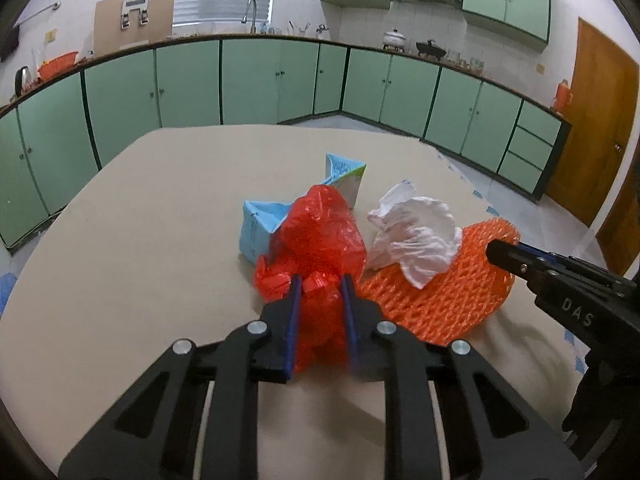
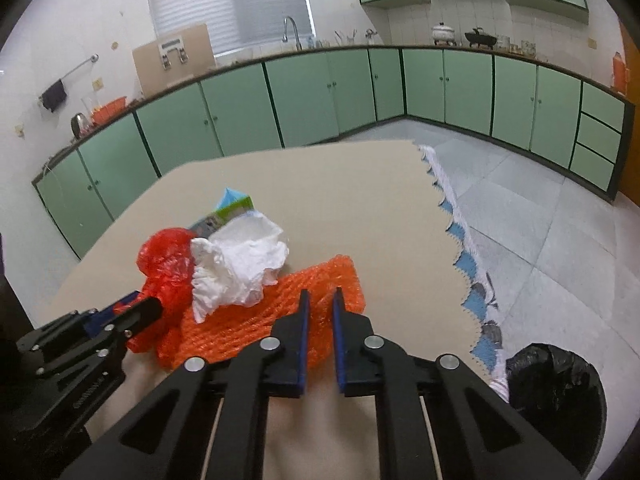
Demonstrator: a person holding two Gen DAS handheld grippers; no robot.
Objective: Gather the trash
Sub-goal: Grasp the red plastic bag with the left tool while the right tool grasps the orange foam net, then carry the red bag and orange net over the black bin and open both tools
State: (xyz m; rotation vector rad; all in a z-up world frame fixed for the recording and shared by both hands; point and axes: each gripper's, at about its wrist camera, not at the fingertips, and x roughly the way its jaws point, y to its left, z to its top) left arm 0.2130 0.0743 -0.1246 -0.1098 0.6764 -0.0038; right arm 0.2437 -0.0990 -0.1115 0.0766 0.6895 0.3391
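Left claw (image 1: pixel 320 285) grips the red plastic bag (image 1: pixel 320 240) for binning; right claw (image 2: pixel 320 300) (slightly parted, empty) straddles the orange foam net (image 2: pixel 280 312) on the bench (image 1: pixel 160 200).

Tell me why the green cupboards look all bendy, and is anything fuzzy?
In both wrist views the fisheye lens bows the green cupboards and darkens the corners. In the left wrist view, the left gripper looks slightly smeared where it pinches the red plastic bag. In the right wrist view, the bin bag is dark.
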